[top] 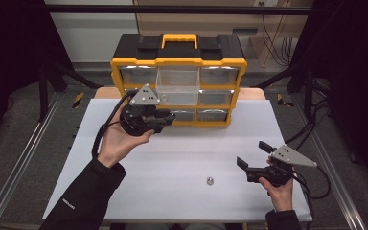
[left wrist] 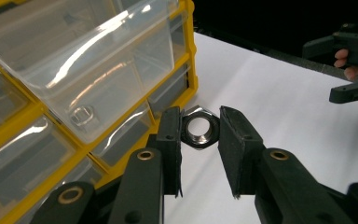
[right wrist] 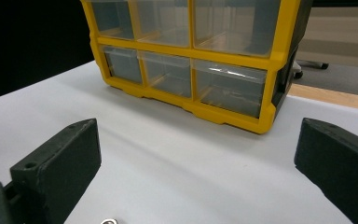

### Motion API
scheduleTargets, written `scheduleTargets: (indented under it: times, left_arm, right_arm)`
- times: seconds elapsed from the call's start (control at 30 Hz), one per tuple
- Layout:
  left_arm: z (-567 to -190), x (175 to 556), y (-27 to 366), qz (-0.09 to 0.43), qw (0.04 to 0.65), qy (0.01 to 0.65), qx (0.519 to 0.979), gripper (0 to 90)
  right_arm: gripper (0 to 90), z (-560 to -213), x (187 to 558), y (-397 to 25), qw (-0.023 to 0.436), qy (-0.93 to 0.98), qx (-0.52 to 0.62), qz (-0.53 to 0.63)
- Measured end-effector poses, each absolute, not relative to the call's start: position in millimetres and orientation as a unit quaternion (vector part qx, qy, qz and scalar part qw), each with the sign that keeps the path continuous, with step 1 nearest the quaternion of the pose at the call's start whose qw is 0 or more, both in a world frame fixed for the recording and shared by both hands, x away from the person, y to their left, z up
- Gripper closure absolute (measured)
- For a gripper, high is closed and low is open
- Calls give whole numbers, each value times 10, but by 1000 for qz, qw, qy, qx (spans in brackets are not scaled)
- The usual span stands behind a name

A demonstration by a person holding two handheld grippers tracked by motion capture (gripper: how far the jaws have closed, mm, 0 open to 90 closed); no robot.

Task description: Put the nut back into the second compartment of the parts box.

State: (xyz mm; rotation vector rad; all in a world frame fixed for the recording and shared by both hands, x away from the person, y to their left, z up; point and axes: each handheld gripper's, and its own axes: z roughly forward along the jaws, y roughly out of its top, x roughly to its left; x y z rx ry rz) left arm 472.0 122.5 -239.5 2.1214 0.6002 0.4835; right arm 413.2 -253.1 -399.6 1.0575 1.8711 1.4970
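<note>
The left tool (left wrist: 200, 135) pinches a nut (left wrist: 199, 127) in the middle of the left gripper view, just beside the pulled-out drawer (top: 178, 85) of the yellow box (top: 178, 61), while the right tool (top: 253, 159) sits wide open low on the right over the counter (top: 182, 153), near another nut (top: 210, 181).

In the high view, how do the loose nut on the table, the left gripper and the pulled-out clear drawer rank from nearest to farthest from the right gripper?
1. Loose nut, on the white table just to its left.
2. Left gripper, farther left, near the organizer's front.
3. Pulled-out clear drawer, farthest, in the organizer's top row.

The right gripper sits near the table's right front.
</note>
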Motion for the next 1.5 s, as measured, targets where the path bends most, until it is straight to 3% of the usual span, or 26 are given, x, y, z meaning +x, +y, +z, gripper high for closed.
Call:
scheduleTargets:
  times: [0.87,1.5]
  left_arm:
    - [-1899,4870,1226,235,438,256,829,693]
    - [-1771,5173,1149,254,431,283,819,693]
  right_arm:
    - [9,-3988,4126,-2541,258,688,390,555]
    - [9,-3983,4123,-2548,259,687,389,556]
